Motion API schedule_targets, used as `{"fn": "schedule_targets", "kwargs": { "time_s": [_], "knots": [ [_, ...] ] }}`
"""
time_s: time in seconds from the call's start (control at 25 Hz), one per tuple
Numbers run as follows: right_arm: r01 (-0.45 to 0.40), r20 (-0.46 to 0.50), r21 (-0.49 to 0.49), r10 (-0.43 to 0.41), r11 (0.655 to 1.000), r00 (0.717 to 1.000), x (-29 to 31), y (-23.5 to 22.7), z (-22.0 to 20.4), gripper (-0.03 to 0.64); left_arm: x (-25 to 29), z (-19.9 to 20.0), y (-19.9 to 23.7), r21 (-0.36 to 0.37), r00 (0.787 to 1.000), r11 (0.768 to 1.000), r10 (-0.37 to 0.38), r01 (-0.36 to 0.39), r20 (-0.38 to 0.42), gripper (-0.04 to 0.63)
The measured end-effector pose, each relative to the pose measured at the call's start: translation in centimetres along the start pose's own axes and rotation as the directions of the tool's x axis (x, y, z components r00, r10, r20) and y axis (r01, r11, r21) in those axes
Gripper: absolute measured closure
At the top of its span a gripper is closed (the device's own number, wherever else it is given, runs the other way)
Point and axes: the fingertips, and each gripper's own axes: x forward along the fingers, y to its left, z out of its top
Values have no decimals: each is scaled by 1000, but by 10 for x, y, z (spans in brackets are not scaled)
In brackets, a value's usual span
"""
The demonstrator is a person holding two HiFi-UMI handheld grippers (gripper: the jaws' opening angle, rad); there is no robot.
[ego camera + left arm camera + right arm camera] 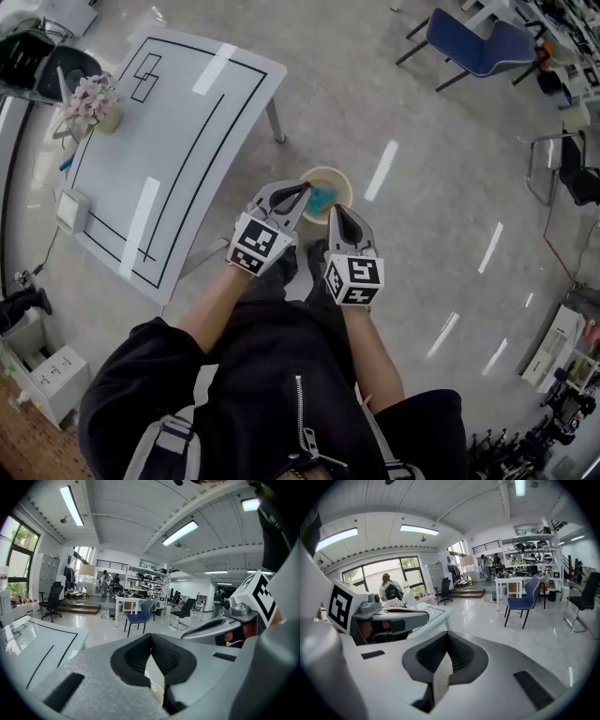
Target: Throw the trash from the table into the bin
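Observation:
A round beige bin (339, 180) stands on the floor just right of the white table (187, 122), with blue trash (322, 199) lying inside it. My left gripper (302, 188) hangs over the bin's left rim, its jaws closed tip to tip with nothing between them. Beside it, my right gripper (337, 210) is over the bin's near edge, also shut and empty. In the left gripper view the left gripper (150, 637) points out across the room, and the right gripper view shows the right gripper (447, 637) doing the same. The tabletop carries no trash that I can see.
A flower pot (94, 101) and a small white box (72, 210) stand on the table's left side. A blue chair (478, 44) is far across the floor, a dark chair (570, 169) at the right. The person's legs are directly below the grippers.

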Motion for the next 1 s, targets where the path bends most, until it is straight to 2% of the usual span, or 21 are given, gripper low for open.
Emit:
{"fn": "schedule_targets", "kwargs": {
  "time_s": [0.16, 0.32, 0.76, 1.0],
  "knots": [
    [-19, 44, -54, 22, 998, 999, -12, 15, 28, 607, -13, 26, -2, 29, 999, 1000, 7, -8, 43, 588],
    [-38, 73, -83, 44, 996, 996, -25, 31, 42, 607, -27, 32, -3, 34, 998, 999, 23, -25, 62, 588],
    [-70, 88, -116, 80, 991, 993, -37, 52, 52, 607, -52, 44, 4, 13, 990, 996, 82, -84, 118, 588],
    [-60, 97, -107, 70, 992, 993, -52, 51, 52, 607, -52, 43, -10, 9, 991, 997, 76, -78, 113, 588]
  ]
}}
